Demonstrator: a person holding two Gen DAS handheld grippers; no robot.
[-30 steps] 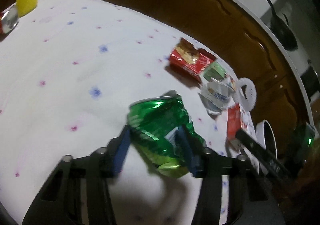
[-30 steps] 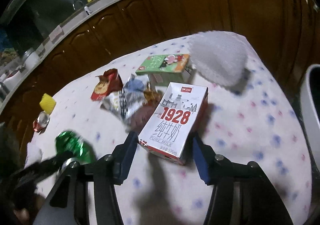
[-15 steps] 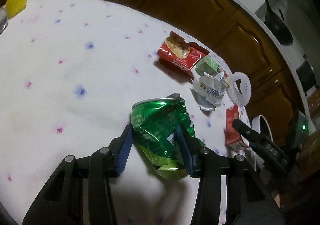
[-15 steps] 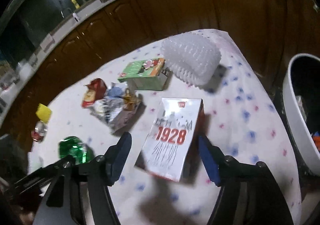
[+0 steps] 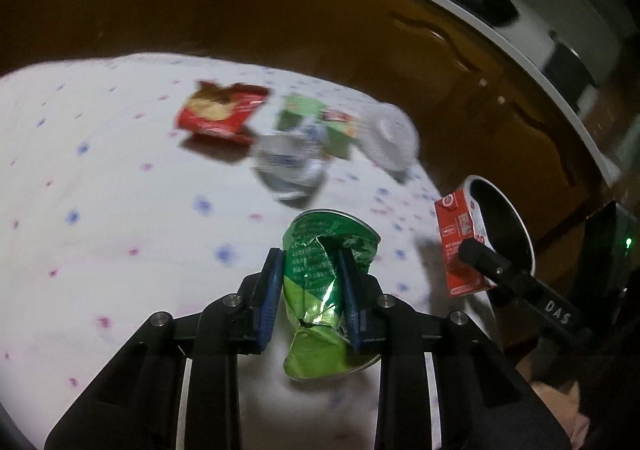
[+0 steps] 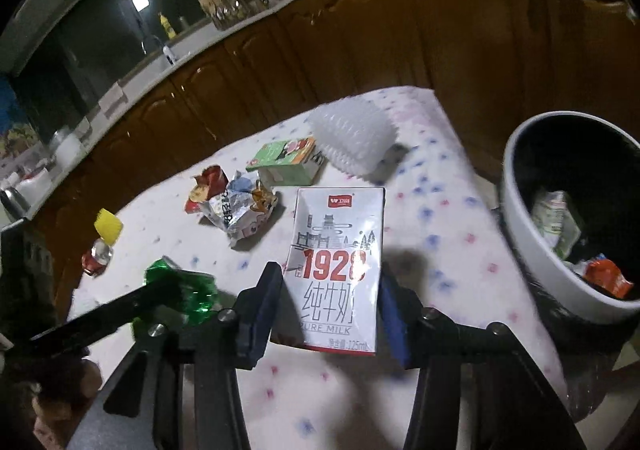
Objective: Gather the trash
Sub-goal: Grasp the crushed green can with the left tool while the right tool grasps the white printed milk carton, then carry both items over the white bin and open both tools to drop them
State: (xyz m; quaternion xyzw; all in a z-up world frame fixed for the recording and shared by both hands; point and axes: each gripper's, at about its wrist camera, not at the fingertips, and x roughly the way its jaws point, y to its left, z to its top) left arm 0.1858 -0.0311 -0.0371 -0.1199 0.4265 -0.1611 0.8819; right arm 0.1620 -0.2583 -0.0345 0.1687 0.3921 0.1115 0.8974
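Observation:
My left gripper (image 5: 310,270) is shut on a crushed green can (image 5: 326,290) and holds it above the white dotted tablecloth (image 5: 120,209). My right gripper (image 6: 330,282) is shut on a white and red 1928 milk carton (image 6: 340,262), lifted off the table. The carton also shows in the left wrist view (image 5: 458,246), next to the white trash bin (image 5: 516,226). The bin (image 6: 532,242) stands to the right of the table and holds some trash. The green can also shows in the right wrist view (image 6: 184,286).
On the table lie a red snack bag (image 5: 220,111), a silver wrapper (image 6: 236,209), a green carton (image 6: 284,157), a white foam net (image 6: 352,137), a yellow piece (image 6: 108,223) and a small crushed can (image 6: 94,258). Brown cabinets (image 6: 360,29) stand behind.
Both grippers have lifted their loads and swung right toward the bin. The milk carton is off the table. The left gripper has closed tighter on the green can.

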